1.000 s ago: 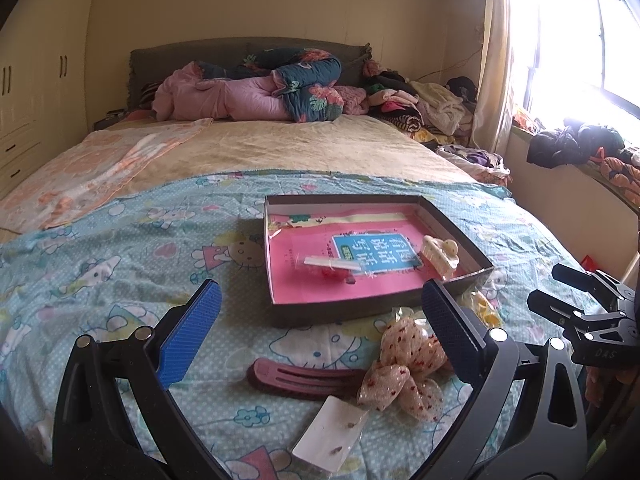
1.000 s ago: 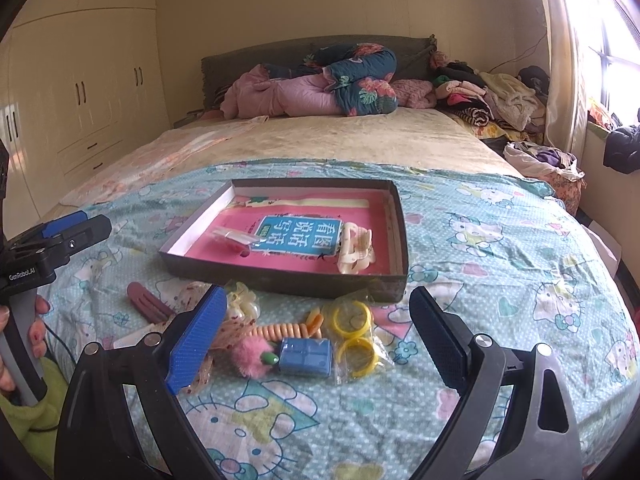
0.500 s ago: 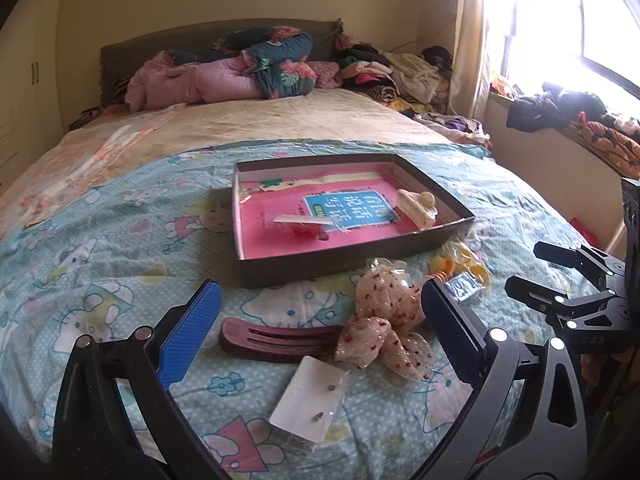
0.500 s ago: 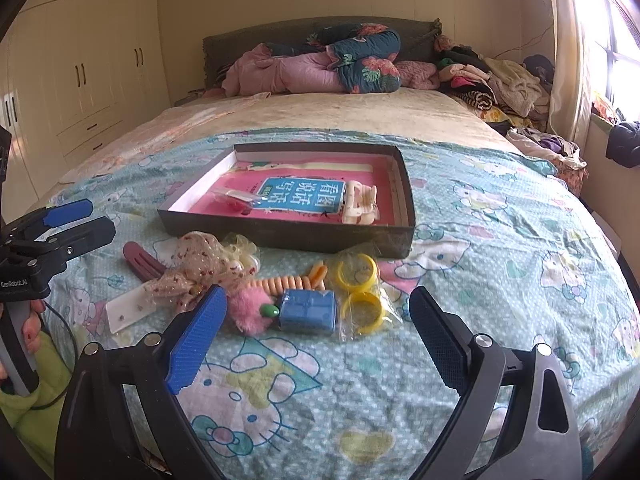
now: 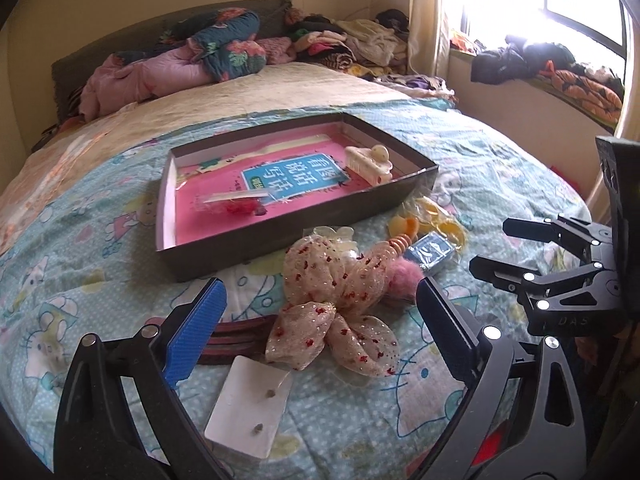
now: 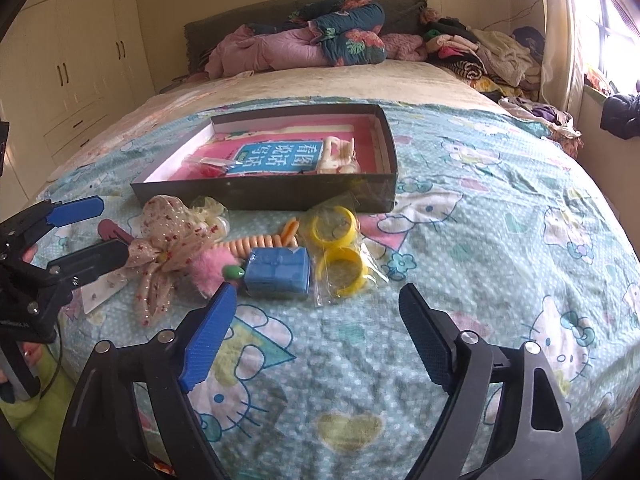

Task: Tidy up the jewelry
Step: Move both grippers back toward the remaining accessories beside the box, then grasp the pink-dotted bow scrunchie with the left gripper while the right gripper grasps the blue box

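A dark shallow box [image 5: 280,236] [image 6: 264,194] lies on the bedspread, holding a pink book and a cream hair claw [image 5: 368,162] [image 6: 338,156]. In front of it lie a spotted fabric bow [image 5: 332,296] [image 6: 168,236], a maroon hair clip [image 5: 236,330], a white earring card [image 5: 250,400], a pink pompom [image 6: 208,270], a small blue box [image 6: 278,270] and bagged yellow bangles [image 6: 340,248]. My left gripper [image 5: 318,292] [image 6: 110,226] hangs open just above the bow and clip. My right gripper [image 6: 316,292] [image 5: 490,245] hovers before the blue box, its jaws closing with nothing between them.
Rolled quilts [image 6: 320,44] lie against the headboard and a heap of clothes [image 6: 488,56] fills the far right of the bed. A wardrobe [image 6: 80,60] stands on the left, a window sill with clothing [image 5: 560,68] on the right. A hand [image 6: 28,356] holds the left gripper.
Both grippers have sunk toward the items in front of the box, which now look larger. The left view has rolled and swung right. The right jaws stand narrower than before.
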Tool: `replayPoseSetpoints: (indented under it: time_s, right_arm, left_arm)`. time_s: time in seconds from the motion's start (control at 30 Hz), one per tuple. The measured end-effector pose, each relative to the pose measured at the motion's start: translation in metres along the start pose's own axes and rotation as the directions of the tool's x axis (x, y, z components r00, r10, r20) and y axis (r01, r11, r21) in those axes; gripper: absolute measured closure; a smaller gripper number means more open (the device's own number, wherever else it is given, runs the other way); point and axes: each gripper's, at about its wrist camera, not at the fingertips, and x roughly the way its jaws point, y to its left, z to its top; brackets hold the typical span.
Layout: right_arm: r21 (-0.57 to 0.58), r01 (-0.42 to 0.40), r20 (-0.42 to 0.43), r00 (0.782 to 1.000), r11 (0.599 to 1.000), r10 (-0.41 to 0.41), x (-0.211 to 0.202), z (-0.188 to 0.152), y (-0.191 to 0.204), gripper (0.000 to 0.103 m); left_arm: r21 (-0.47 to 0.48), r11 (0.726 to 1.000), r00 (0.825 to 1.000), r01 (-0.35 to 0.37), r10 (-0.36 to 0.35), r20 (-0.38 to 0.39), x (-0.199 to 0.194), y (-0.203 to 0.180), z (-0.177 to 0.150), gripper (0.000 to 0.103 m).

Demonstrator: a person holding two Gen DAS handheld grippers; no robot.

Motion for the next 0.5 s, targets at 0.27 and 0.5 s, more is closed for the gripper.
replayPoseSetpoints:
  time_s: [0.27,0.5]
  right_arm:
    - [-0.028,-0.02,-0.029,0.999,0.999,0.019,0.015,0.0,0.006,0.037]
    - [-0.054,-0.038,-0.046,0.998,0.998,0.035,0.027,0.005,0.013,0.043]
  left_arm:
    - [0.013,1.0,0.997,-0.005,0.006,-0.082,0.029,0.004,-0.008,0.027]
    - [-0.004,1.0,0.991,0.026,-0.026,-0.134,0.044,0.006,-0.016,0.063]
